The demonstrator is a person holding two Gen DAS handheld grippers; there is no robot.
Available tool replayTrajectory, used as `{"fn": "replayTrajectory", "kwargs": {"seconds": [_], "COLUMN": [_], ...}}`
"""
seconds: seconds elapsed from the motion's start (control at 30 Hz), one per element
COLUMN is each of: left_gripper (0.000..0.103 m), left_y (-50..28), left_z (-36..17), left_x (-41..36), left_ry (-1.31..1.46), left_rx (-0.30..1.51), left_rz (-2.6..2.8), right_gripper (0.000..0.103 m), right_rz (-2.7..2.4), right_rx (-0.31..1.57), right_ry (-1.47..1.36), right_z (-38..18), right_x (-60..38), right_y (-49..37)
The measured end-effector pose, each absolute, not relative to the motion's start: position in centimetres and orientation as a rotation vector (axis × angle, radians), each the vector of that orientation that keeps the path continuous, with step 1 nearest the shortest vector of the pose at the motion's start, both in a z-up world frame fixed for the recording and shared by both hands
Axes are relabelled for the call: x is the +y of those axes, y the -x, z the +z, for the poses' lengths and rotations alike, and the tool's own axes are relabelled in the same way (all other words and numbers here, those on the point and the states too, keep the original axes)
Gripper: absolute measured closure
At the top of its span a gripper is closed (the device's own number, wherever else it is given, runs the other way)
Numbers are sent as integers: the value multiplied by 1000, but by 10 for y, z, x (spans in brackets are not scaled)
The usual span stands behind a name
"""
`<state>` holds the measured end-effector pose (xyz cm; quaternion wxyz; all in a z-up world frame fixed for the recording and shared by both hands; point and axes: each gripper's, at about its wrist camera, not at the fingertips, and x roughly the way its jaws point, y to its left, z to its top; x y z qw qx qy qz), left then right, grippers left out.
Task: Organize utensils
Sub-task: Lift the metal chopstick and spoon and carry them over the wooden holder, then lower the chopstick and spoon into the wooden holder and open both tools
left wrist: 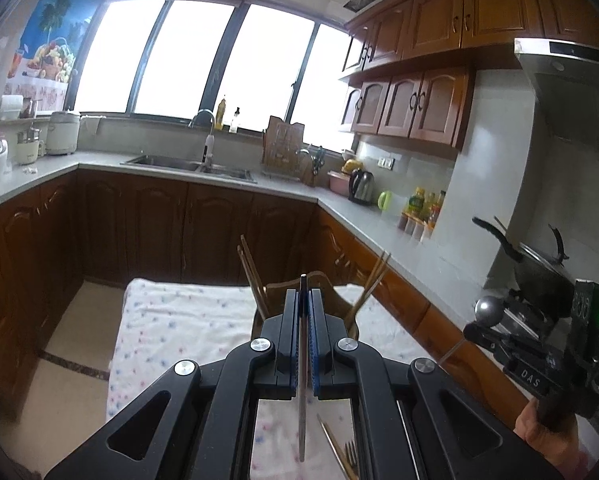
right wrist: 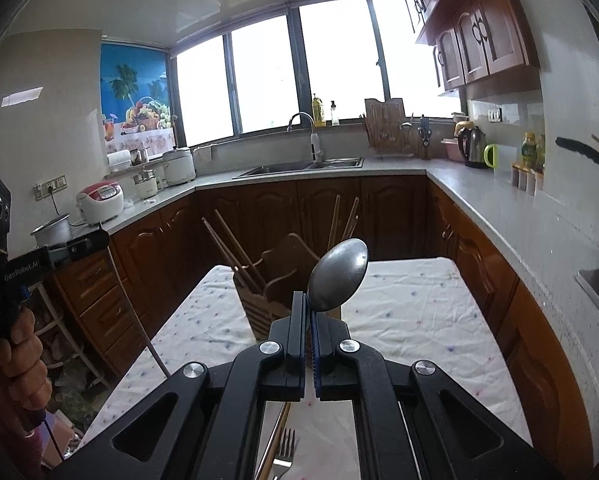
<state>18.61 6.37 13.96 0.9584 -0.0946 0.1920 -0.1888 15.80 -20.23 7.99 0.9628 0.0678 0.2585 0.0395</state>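
**Both hand-held grippers clamped on cutlery above the wooden holder**

The left hand-held gripper (left wrist: 304, 292) was clenched on a thin metal utensil (left wrist: 302, 400) seen edge-on, its dark tip poking just past the fingertips and its shaft running back beneath the jaws; what kind of utensil it was could not be told; beyond it, on the table (left wrist: 179, 320) with its speckled white cloth, stood the wooden utensil holder (left wrist: 295, 286), chopsticks (left wrist: 251, 276) leaning out at both sides; a fork (left wrist: 350, 454) lay on the cloth below the gripper, beside more chopsticks; the right hand-held gripper (right wrist: 310, 312) was grasping a metal spoon (right wrist: 339, 274) at the neck, the bowl upright above the fingertips and overlapping the holder (right wrist: 275, 280) in view; in the right wrist view the holder sat near the table's (right wrist: 419, 312) middle, just ahead of the gripper.
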Motion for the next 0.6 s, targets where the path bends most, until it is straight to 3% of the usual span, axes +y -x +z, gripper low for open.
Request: {"fn": "replayTrajectory", "kwargs": {"seconds": [0.6], "left_gripper": [101], "left_y": [-278], "left_z": [137], "left_x": [35], "left_ry": [206], "left_rx": [196], "left_rz": [-335], "right_gripper": [101], "right_rz": [65], "right_rx": [443], "right_ry": [-42], "right_z": [96], "right_x": [-194], "right_y": [-241]}}
